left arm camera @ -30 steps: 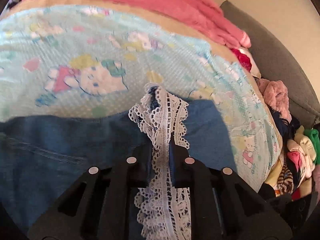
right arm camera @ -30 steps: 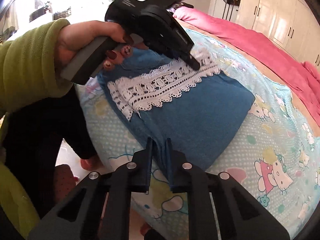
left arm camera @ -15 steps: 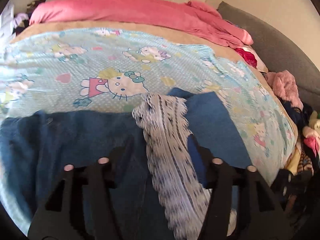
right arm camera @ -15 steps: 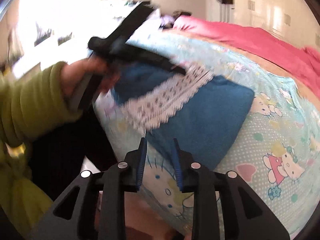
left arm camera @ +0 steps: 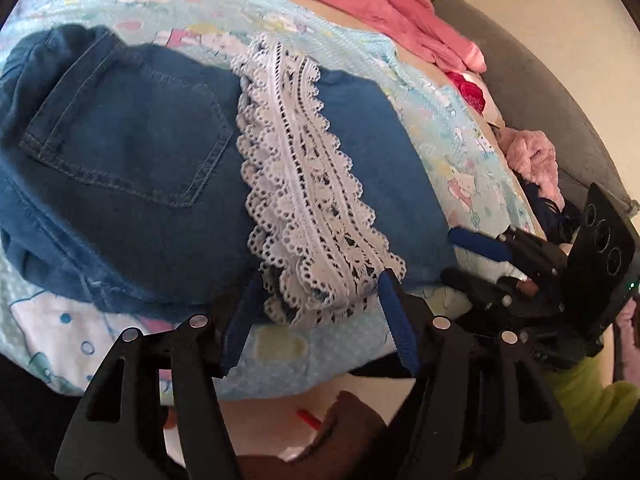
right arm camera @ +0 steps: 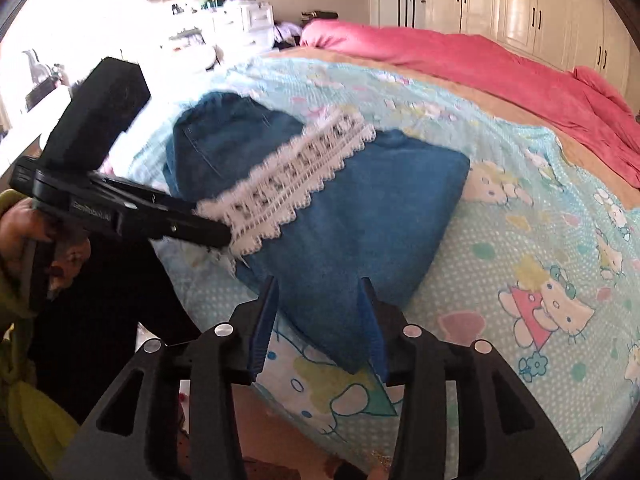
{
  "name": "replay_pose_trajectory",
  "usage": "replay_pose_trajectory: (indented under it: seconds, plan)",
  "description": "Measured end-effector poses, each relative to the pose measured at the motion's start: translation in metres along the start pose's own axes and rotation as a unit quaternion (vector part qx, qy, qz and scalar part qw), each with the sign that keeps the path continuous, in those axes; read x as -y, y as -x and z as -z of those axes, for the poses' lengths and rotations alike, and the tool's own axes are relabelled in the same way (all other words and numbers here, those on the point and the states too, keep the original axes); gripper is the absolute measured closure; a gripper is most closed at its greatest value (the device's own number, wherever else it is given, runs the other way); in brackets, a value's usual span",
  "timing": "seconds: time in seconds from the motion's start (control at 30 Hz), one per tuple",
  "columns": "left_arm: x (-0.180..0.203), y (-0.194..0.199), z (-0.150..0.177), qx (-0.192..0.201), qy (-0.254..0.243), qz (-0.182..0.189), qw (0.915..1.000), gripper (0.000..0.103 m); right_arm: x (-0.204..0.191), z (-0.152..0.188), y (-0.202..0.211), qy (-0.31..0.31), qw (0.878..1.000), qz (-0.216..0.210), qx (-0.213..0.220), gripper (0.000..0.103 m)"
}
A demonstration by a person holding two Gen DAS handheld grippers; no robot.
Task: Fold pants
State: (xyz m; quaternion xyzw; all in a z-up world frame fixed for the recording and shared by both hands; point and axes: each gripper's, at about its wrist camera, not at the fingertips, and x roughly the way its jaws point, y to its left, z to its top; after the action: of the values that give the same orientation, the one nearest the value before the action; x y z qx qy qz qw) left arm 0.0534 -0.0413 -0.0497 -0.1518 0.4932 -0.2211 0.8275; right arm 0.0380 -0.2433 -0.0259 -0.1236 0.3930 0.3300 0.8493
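- The folded blue denim pants (left arm camera: 132,184) lie at the near edge of the bed, a band of white lace trim (left arm camera: 304,184) draped across them.
- Beneath them spreads a pale blue cartoon-cat sheet (right arm camera: 540,240); a pink quilt (right arm camera: 480,68) sits bunched farther back, white wardrobes (right arm camera: 520,12) line the wall.
- The left gripper (left arm camera: 316,316) has just been closing, yet its jaws stand apart around the trim's hanging end, not pinching it.
- The right gripper (right arm camera: 318,320) has just been opening; the pants' corner sits loose between its jaws.
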Motion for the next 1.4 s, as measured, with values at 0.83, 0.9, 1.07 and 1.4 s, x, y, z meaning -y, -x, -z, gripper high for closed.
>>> replay_pose_trajectory:
  seconds: [0.83, 0.9, 1.07, 1.4]
  plan:
    - [0.045, 0.016, -0.011, 0.053, -0.138, -0.096, 0.9843, 0.017, 0.0, 0.015, -0.006, -0.047, 0.998, -0.006, -0.052, 0.053]
    - [0.044, 0.001, -0.011, 0.039, -0.145, -0.118, 0.9816, 0.016, 0.005, 0.017, 0.003, -0.062, 0.997, -0.004, -0.049, 0.053]
    - [0.027, -0.022, -0.004, 0.009, -0.127, -0.136, 0.9824, 0.014, 0.025, 0.023, 0.024, -0.111, 0.993, 0.014, -0.03, 0.039]
    - [0.033, 0.008, -0.002, 0.028, -0.119, -0.136, 0.983, 0.01, 0.035, 0.017, 0.042, -0.139, 0.99, 0.032, 0.006, 0.04]
